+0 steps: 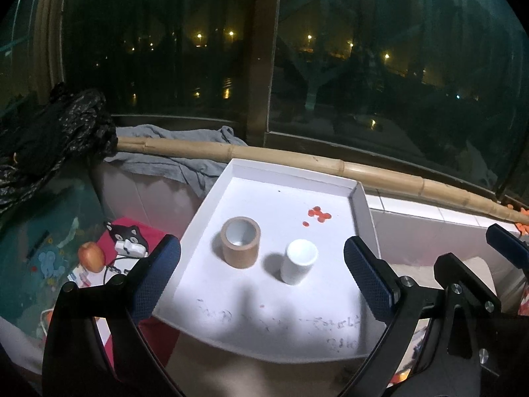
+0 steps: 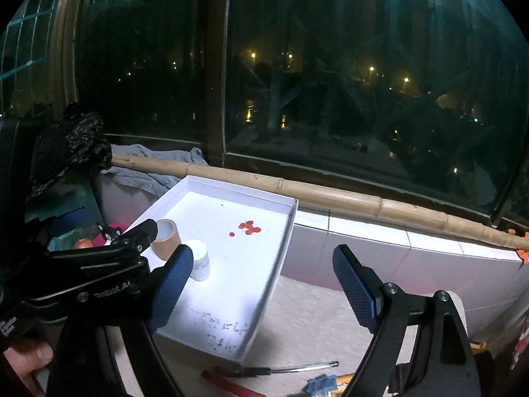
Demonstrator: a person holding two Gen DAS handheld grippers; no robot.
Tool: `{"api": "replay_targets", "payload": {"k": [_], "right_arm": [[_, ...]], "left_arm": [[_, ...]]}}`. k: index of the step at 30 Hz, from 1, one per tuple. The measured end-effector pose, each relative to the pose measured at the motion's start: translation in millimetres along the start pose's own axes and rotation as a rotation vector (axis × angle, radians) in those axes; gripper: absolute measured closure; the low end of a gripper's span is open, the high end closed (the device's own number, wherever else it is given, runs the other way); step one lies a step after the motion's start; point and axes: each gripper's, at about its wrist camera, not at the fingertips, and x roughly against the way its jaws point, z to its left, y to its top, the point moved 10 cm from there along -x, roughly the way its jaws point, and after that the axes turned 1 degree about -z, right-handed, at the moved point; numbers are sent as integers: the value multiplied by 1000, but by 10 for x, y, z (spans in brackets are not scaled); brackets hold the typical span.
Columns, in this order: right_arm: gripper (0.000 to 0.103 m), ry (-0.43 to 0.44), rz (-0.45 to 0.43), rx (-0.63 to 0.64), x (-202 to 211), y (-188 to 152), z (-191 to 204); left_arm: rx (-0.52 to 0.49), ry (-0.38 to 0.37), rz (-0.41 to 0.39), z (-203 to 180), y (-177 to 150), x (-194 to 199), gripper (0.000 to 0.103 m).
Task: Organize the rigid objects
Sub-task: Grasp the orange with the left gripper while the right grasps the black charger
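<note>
A white tray (image 1: pixel 362 205) holds a brown tape roll (image 1: pixel 240 246), a white cylinder (image 1: pixel 297 266) and several small red discs (image 1: pixel 318 213). My left gripper (image 1: pixel 263 271) is open and empty above the tray's near half, fingers either side of the roll and cylinder. In the right wrist view the tray (image 2: pixel 284 231), tape roll (image 2: pixel 167 240), cylinder (image 2: pixel 200 261) and red discs (image 2: pixel 248 227) lie to the left. My right gripper (image 2: pixel 264 284) is open and empty over the tray's right edge. The left gripper body (image 2: pixel 109 264) is at left there.
A bamboo pole (image 1: pixel 330 165) and grey cloth (image 1: pixel 172 152) lie along the window sill behind the tray. An apple (image 1: pixel 91 256) and cat-shaped toy (image 1: pixel 127 240) lie left of the tray. A pen (image 2: pixel 291 369), red pen (image 2: pixel 231 385) and blue clip (image 2: pixel 319 383) lie near the front.
</note>
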Motion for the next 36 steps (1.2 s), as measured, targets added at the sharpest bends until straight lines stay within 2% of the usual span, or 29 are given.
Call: {"api": "replay_targets", "payload": {"k": [7, 12, 15, 19, 24, 28, 30, 36], "right_arm": [[16, 19, 4, -31, 147, -89, -303], [16, -11, -5, -121, 238, -197, -908], [16, -22, 11, -184, 237, -315, -1270], [16, -59, 38, -256, 236, -570, -1775], [16, -67, 97, -283, 202, -978, -2136], [17, -36, 173, -293, 104, -1343, -2241], [17, 16, 219, -295, 42, -1542, -2183], [24, 82, 243, -268, 4, -1670, -1948]], "left_arm": [[-61, -30, -14, -321, -172, 228, 3], [-116, -89, -27, -604, -409, 395, 3], [-196, -99, -40, -782, -575, 491, 3], [-206, -157, 15, -954, -899, 559, 3], [-216, -215, 107, -1076, -1359, 545, 3], [-206, -229, 181, -1139, -1683, 498, 3], [-201, -236, 194, -1168, -1770, 483, 3], [-257, -231, 195, -1279, -1913, 490, 3]]}}
